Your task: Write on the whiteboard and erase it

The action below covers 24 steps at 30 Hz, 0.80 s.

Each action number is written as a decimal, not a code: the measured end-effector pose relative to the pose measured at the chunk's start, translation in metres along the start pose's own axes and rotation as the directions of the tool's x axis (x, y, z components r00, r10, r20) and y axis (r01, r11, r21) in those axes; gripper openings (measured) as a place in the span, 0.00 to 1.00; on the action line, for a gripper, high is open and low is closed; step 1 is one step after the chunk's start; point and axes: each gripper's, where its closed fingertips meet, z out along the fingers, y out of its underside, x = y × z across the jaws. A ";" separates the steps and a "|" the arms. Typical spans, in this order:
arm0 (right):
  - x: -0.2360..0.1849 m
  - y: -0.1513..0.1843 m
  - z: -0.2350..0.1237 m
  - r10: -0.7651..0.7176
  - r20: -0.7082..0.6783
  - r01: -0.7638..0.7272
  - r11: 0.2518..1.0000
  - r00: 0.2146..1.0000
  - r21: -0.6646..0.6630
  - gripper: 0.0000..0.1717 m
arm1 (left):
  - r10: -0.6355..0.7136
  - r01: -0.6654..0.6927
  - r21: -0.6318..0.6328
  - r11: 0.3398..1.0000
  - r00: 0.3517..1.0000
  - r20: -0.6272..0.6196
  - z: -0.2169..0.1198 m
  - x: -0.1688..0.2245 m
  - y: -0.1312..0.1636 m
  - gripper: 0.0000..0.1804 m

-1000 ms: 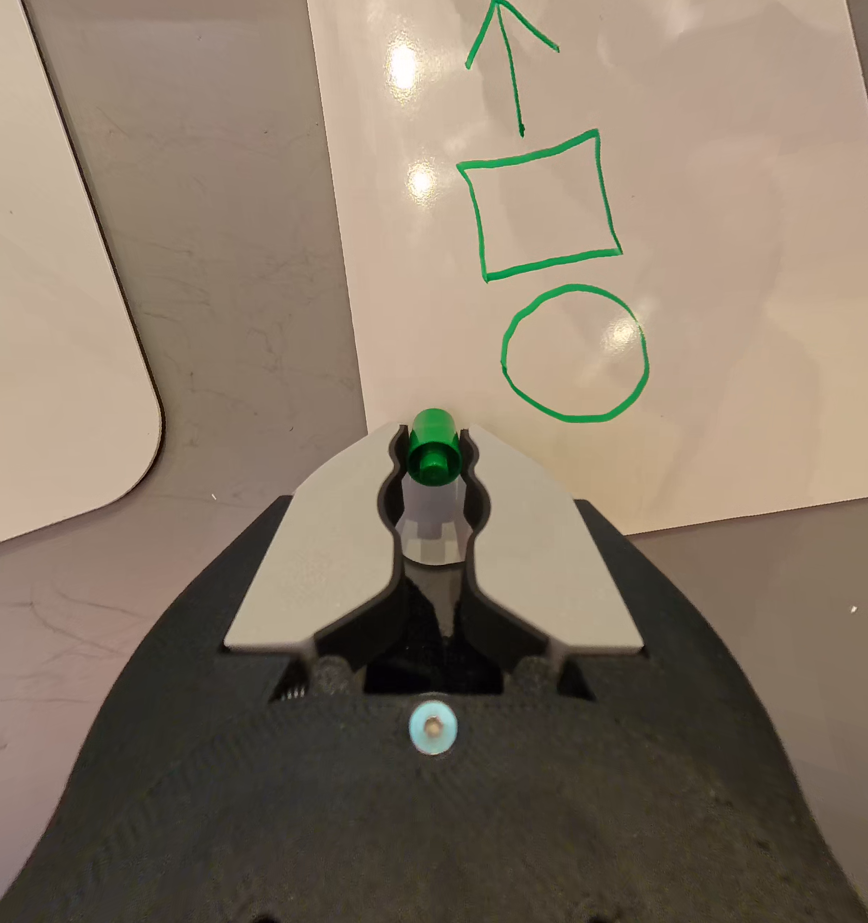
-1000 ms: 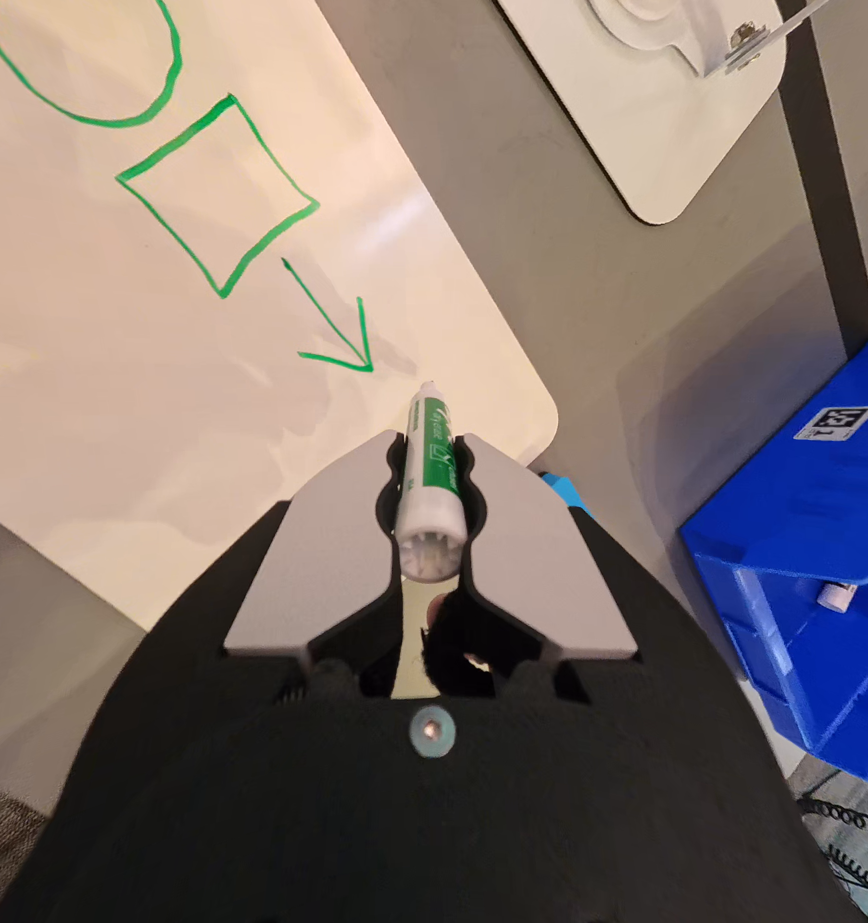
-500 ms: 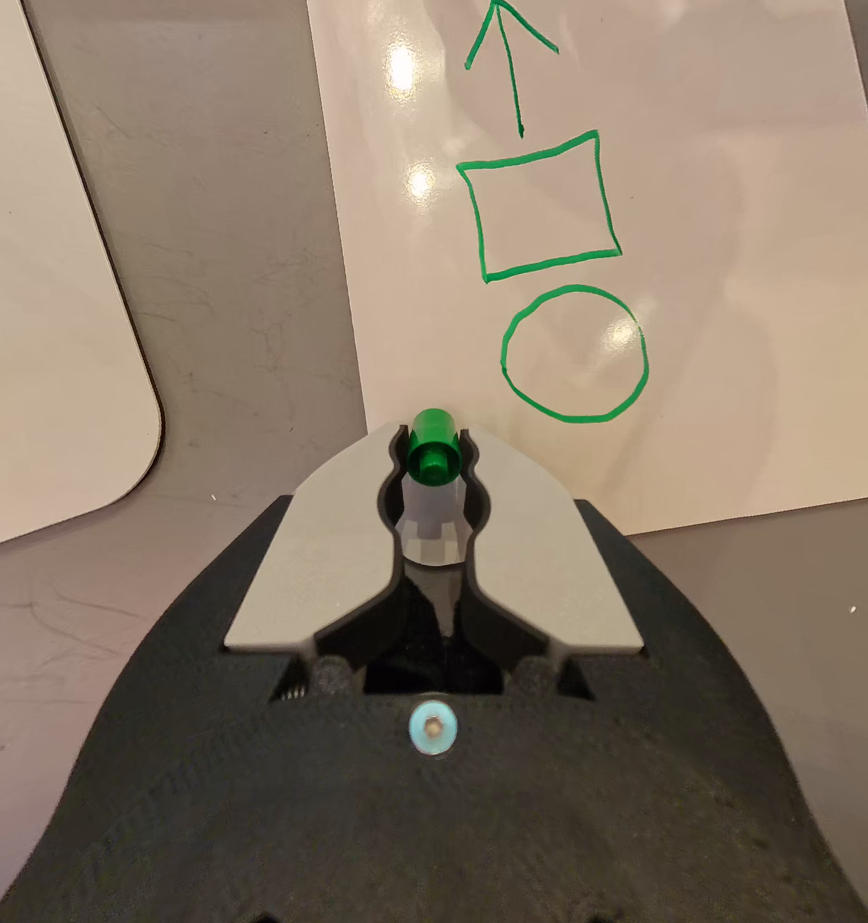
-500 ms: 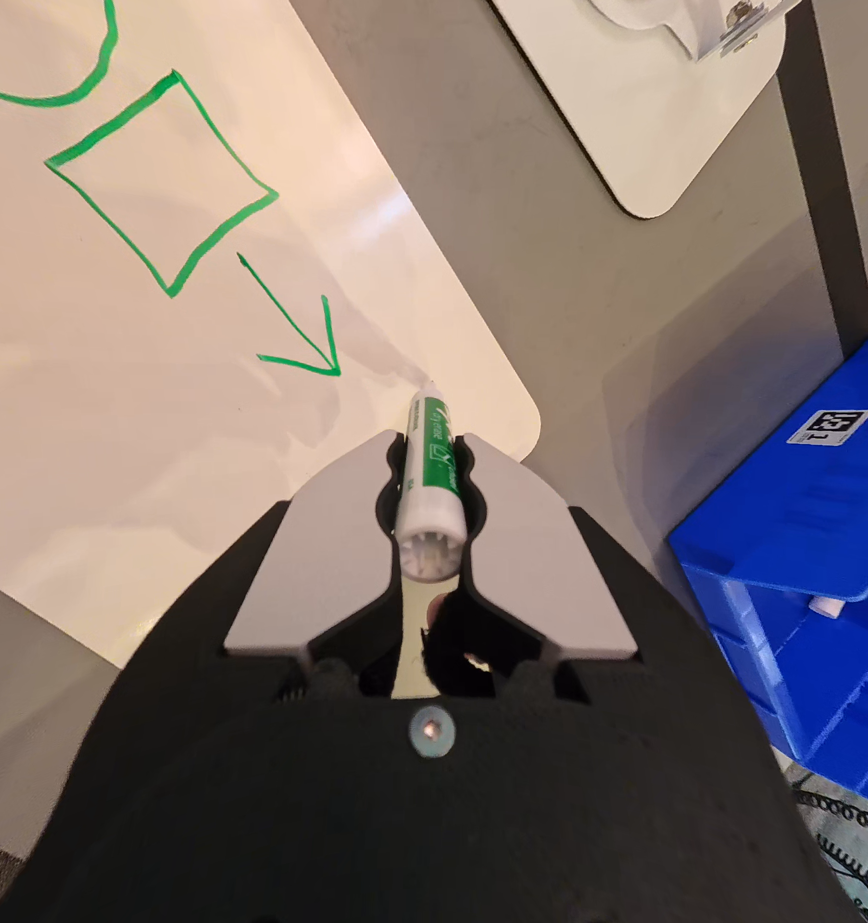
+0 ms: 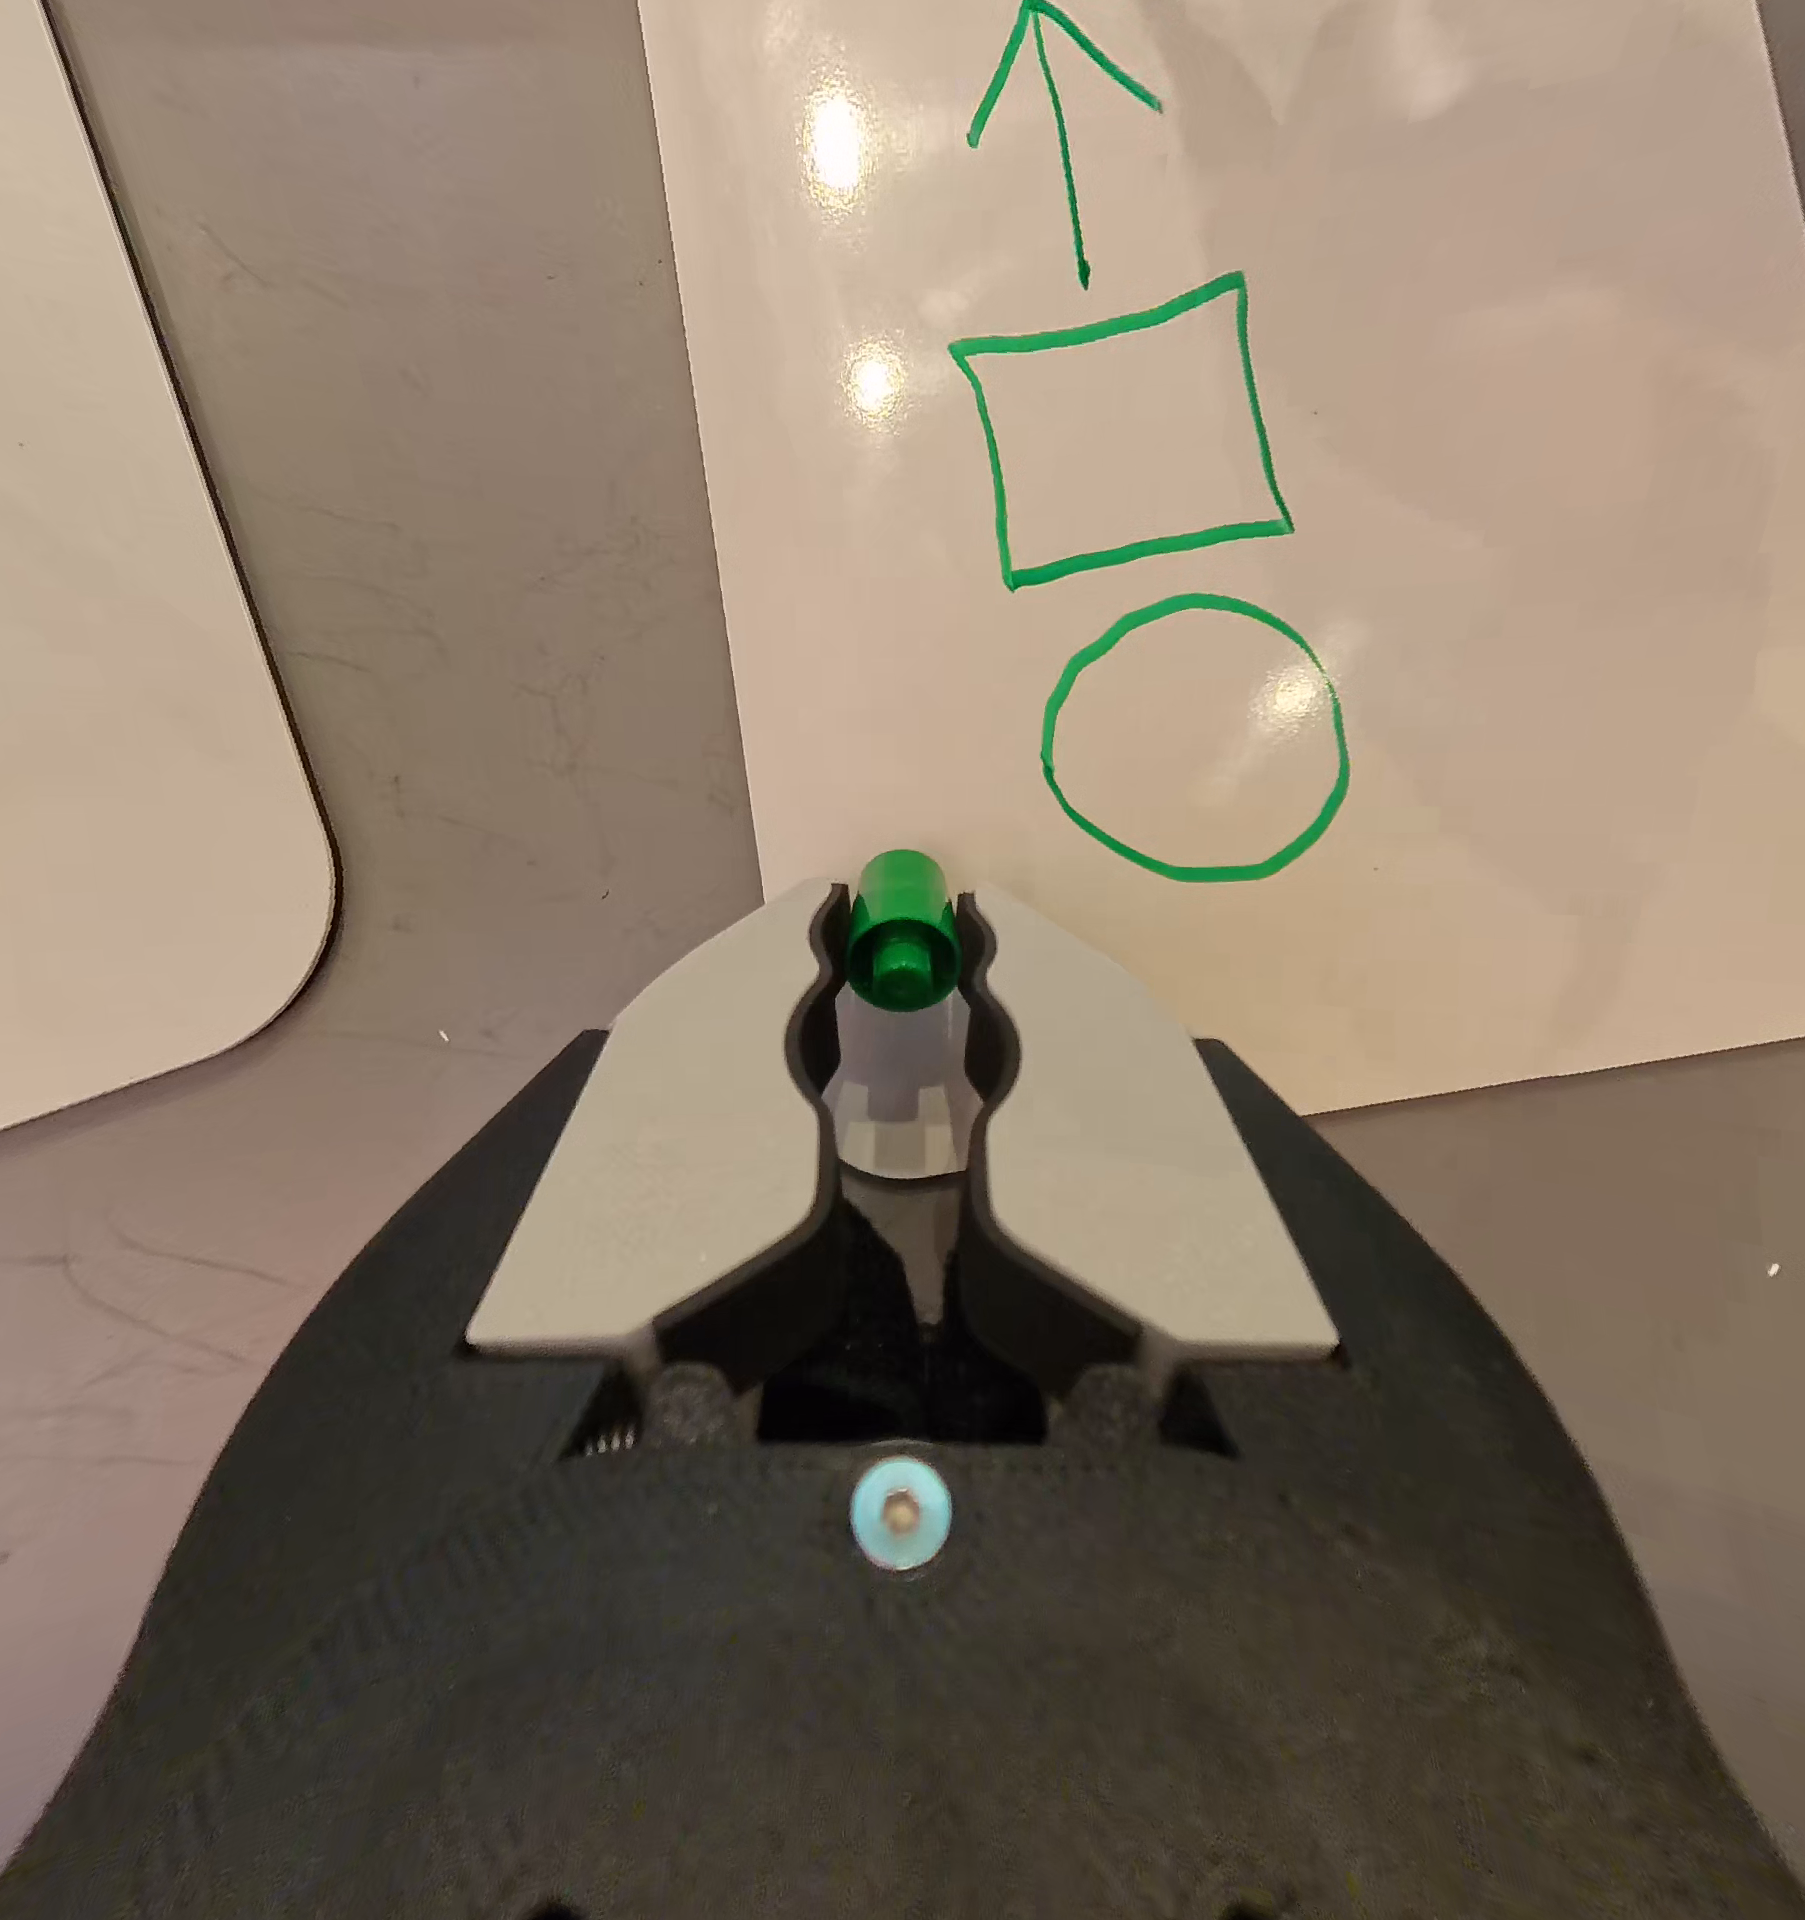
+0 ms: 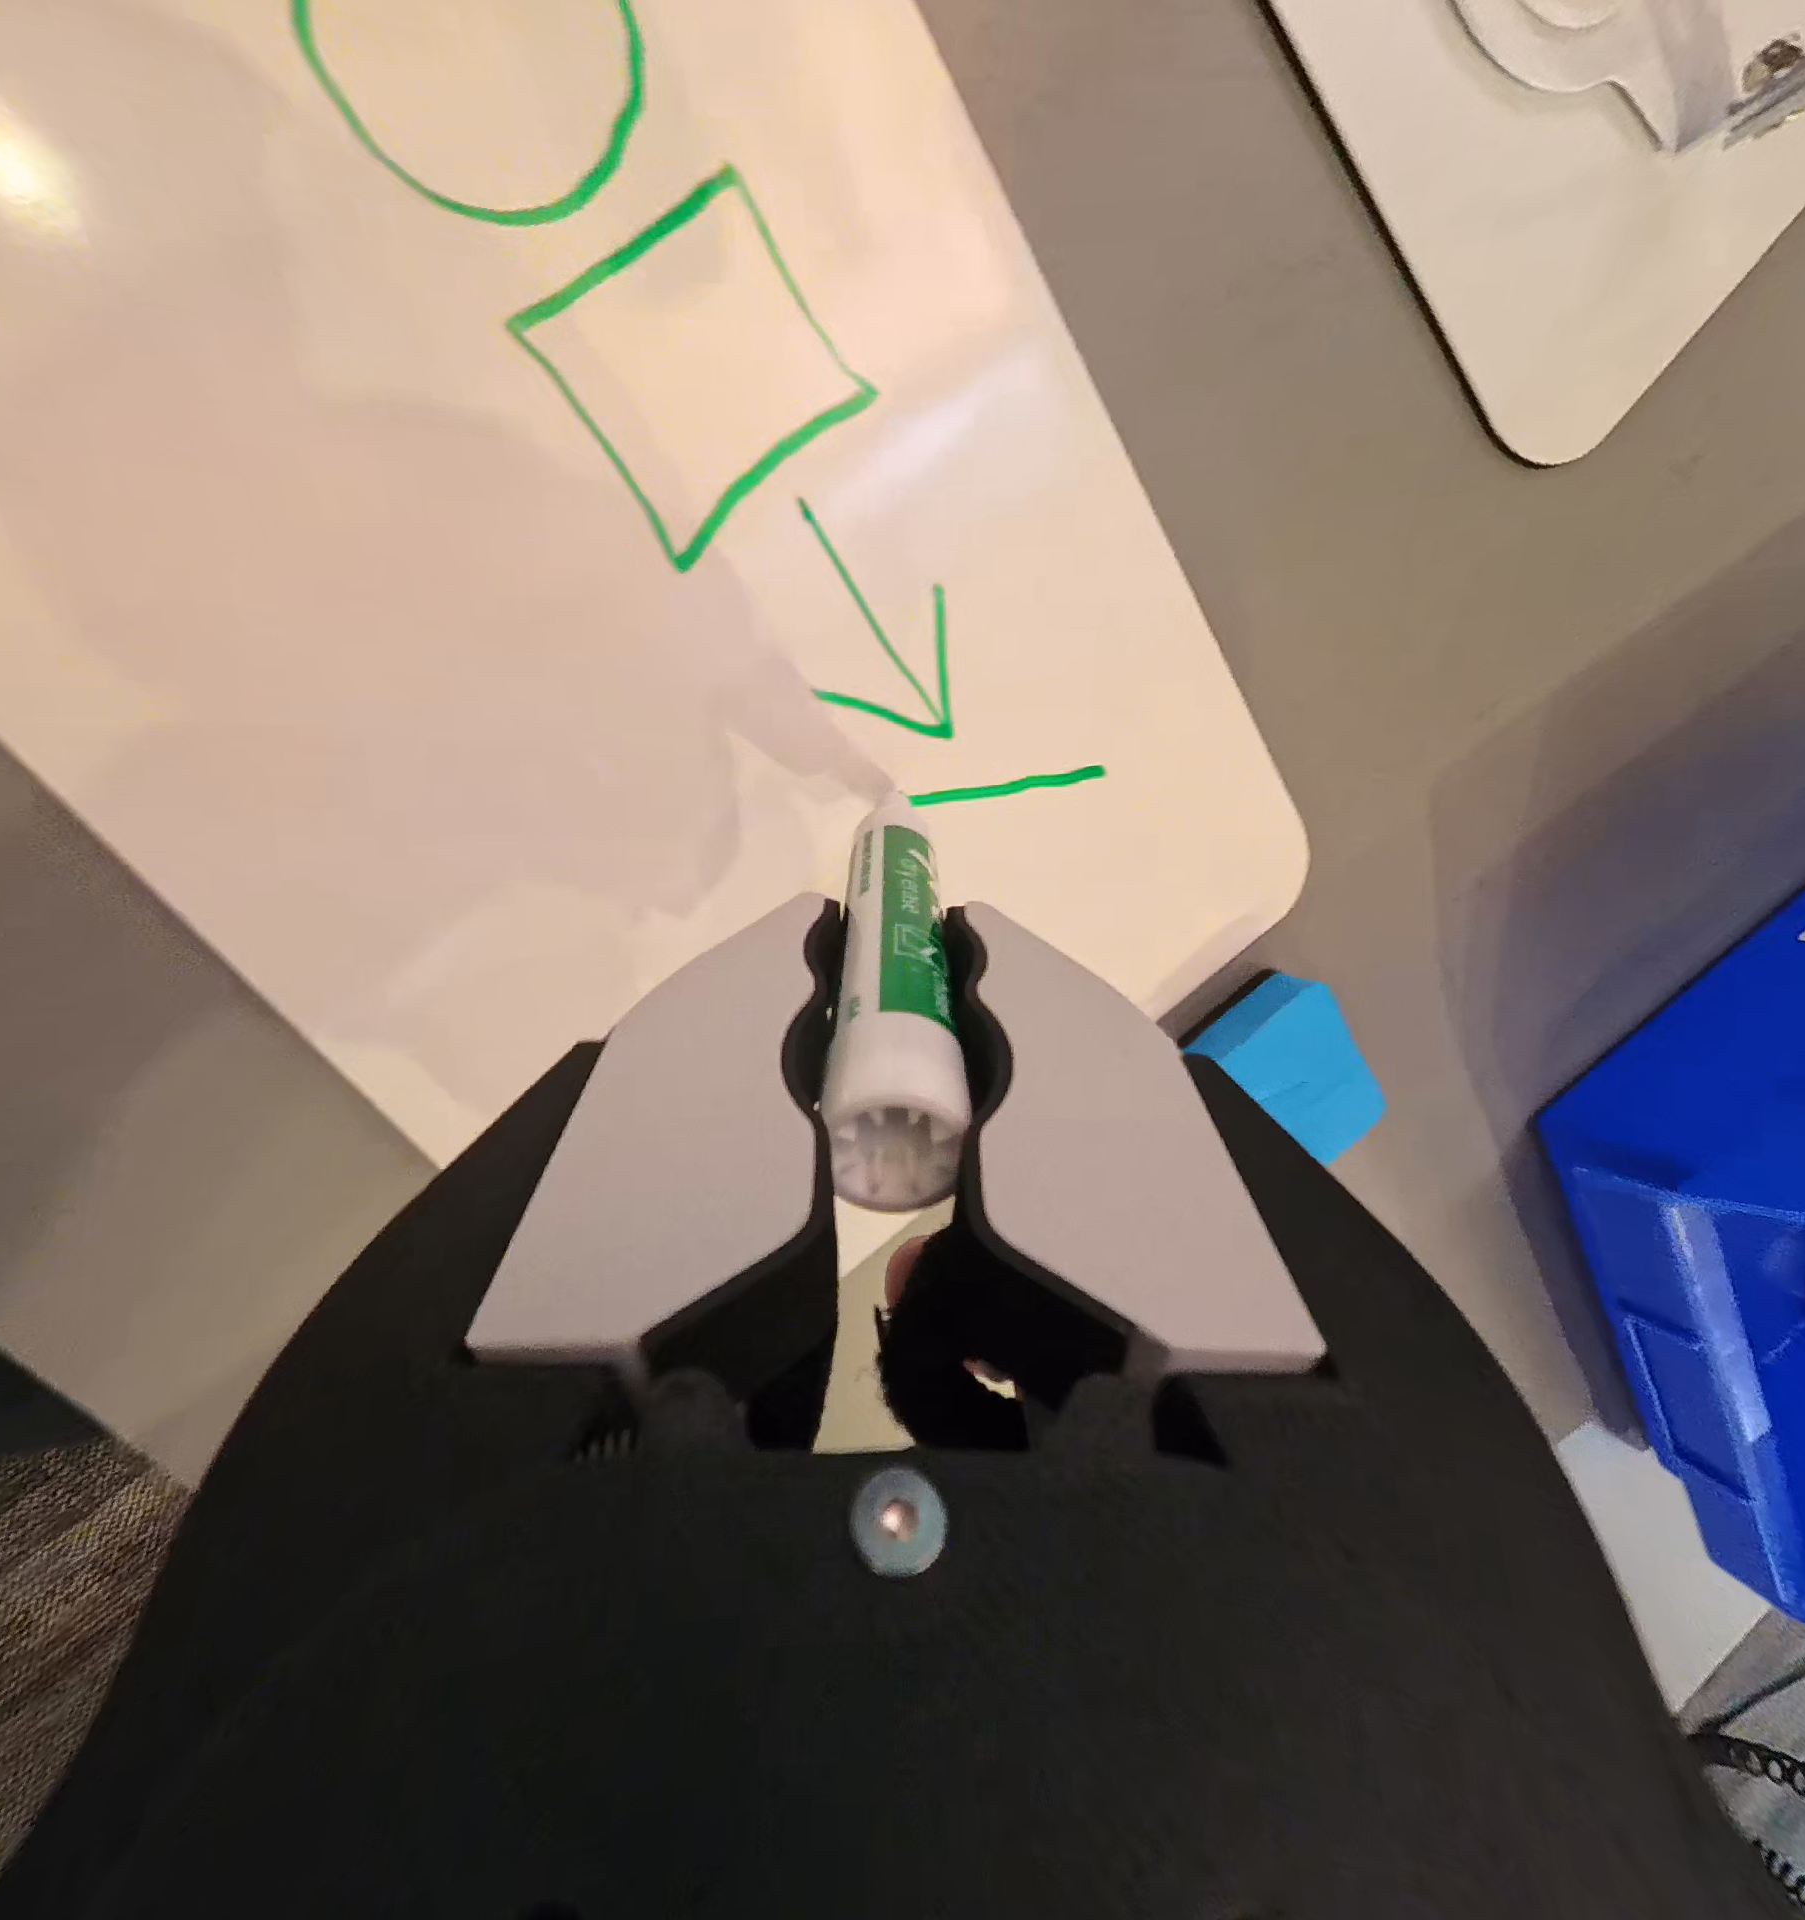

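Two grippers work over a white whiteboard (image 6: 254, 582) lying flat on a grey table (image 5: 441, 520). The right gripper (image 6: 896, 914) has its jaws clamped on a green-and-white marker (image 6: 893, 997), whose tip touches the whiteboard at the near end of a short green line (image 6: 1007, 787), close to the whiteboard's rounded corner. Just beyond that line on the whiteboard run a green arrow (image 6: 877, 623), then a green square (image 6: 690, 364), then a green circle (image 6: 472, 104). The left gripper (image 5: 900, 920) has its jaws closed on a green marker cap (image 5: 898, 940), held above the whiteboard's near edge, with the circle just beyond and to the right of the cap. A light blue block (image 6: 1293, 1070) sits on the table just off the whiteboard's corner, and a dark blue bin (image 6: 1708, 1299) stands farther to the right of it. A second white board (image 5: 98, 623) lies on the table left of the whiteboard.
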 end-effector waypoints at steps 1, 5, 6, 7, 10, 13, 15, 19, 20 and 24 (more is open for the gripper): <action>-0.005 -0.001 -0.001 -0.007 0.003 0.007 1.000 1.000 0.000 0.12 | 0.000 0.000 -0.001 1.000 1.000 0.001 0.000 0.000 0.000 0.11; -0.015 0.000 -0.005 -0.026 0.000 0.026 1.000 1.000 -0.011 0.12 | 0.002 -0.002 -0.004 1.000 1.000 0.004 0.000 0.000 0.000 0.11; -0.015 0.000 -0.005 -0.025 -0.002 0.025 1.000 1.000 -0.010 0.12 | 0.003 -0.003 -0.005 1.000 1.000 0.004 0.000 0.000 0.000 0.11; -0.015 0.001 -0.005 -0.021 0.001 0.021 1.000 1.000 -0.008 0.12 | 0.003 -0.003 -0.005 1.000 1.000 0.005 0.000 0.000 0.000 0.11; -0.010 0.007 -0.006 -0.010 -0.011 0.010 1.000 1.000 -0.020 0.12 | 0.003 -0.003 -0.005 1.000 1.000 0.005 0.000 0.000 0.000 0.11; -0.002 0.018 -0.009 0.008 -0.025 -0.009 0.999 1.000 -0.036 0.12 | 0.002 -0.002 -0.004 1.000 1.000 0.004 0.000 0.000 0.000 0.11; 0.003 0.025 -0.010 0.026 -0.032 -0.027 0.999 0.999 -0.042 0.12 | 0.001 -0.001 -0.002 1.000 1.000 0.002 0.000 0.000 0.000 0.11; 0.014 0.043 -0.014 0.060 -0.054 -0.064 0.996 0.997 -0.061 0.12 | 0.000 0.000 0.000 1.000 1.000 0.001 0.000 0.000 0.000 0.11; 0.016 0.046 -0.015 0.066 -0.058 -0.070 0.996 0.996 -0.063 0.12 | -0.001 0.001 -0.001 1.000 1.000 0.001 0.000 0.000 0.000 0.11; 0.018 0.049 -0.016 0.072 -0.057 -0.075 0.995 0.996 -0.059 0.12 | -0.001 0.001 -0.001 1.000 1.000 0.001 0.000 0.000 0.000 0.11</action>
